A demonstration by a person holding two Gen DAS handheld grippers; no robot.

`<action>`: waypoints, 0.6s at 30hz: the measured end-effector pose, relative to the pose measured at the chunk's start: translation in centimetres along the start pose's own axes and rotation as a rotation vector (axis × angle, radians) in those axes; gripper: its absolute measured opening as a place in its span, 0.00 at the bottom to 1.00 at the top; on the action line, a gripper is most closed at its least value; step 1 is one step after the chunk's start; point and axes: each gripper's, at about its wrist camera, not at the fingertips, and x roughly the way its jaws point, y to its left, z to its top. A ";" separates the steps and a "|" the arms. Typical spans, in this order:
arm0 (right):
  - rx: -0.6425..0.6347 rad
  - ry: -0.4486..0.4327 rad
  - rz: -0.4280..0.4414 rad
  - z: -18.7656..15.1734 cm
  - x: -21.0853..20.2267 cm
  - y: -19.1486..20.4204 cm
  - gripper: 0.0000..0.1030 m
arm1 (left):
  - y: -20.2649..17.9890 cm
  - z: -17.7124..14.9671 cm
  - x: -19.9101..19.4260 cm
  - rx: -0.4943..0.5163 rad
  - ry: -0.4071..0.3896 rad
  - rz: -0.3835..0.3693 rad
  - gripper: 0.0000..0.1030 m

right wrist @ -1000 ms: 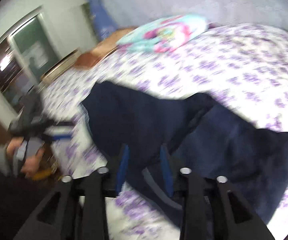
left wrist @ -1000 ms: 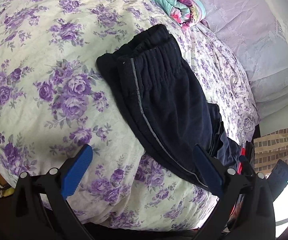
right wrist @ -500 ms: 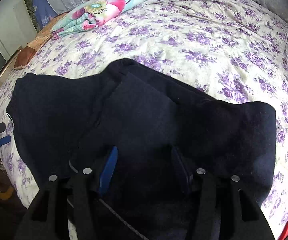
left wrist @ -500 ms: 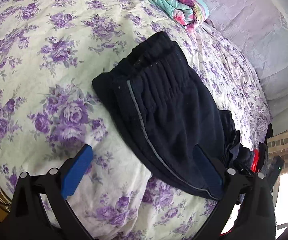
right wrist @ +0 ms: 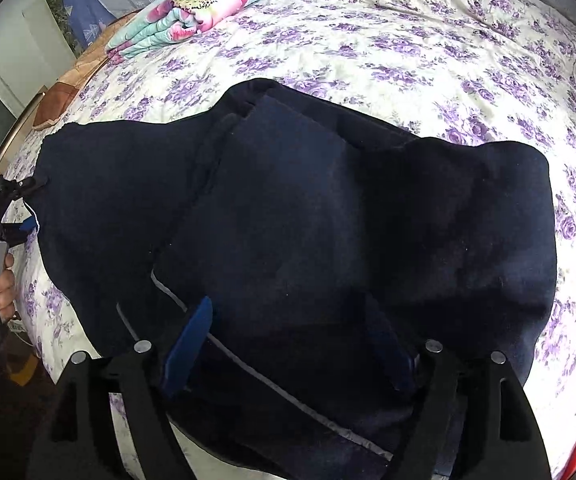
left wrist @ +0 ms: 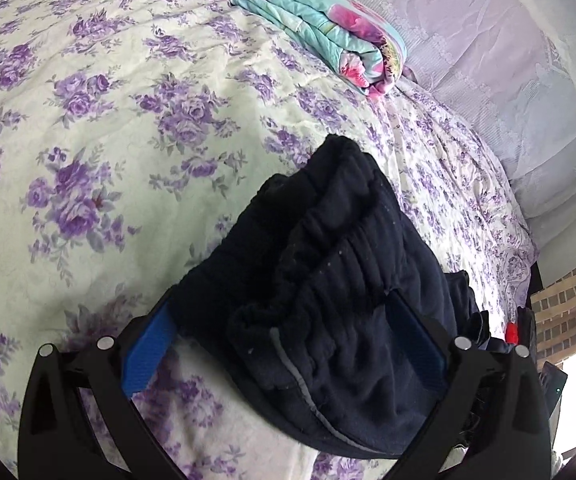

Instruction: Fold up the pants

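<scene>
Dark navy pants with a grey side stripe lie folded on the purple-flowered bedspread. My left gripper is open wide at the gathered waistband end, with the cloth between its fingers and the pads clear of it. In the right wrist view the pants fill the middle. My right gripper hangs low over the other end, its jaws opening, with cloth lying between the fingers and no grip on it. The left gripper shows at the far left, held by a hand.
A folded teal and pink blanket lies at the head of the bed, also seen in the right wrist view. A pale lavender pillow is beside it. The bed edge runs below both grippers. Something red sits at the bed's edge.
My left gripper has closed in on the waistband, which now sits between its fingers. My right gripper has dropped onto the pants and its jaws have spread wider.
</scene>
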 end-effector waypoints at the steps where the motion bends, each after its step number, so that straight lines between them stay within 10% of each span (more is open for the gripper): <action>1: 0.001 0.000 -0.001 0.0 0.1 0.0 0.78 | 0.0 0.1 0.2 0.002 -0.002 -0.005 0.95; 18: -0.009 -0.021 -0.011 -0.2 0.0 0.2 0.80 | -3.4 -0.9 0.1 0.173 -0.050 0.200 0.84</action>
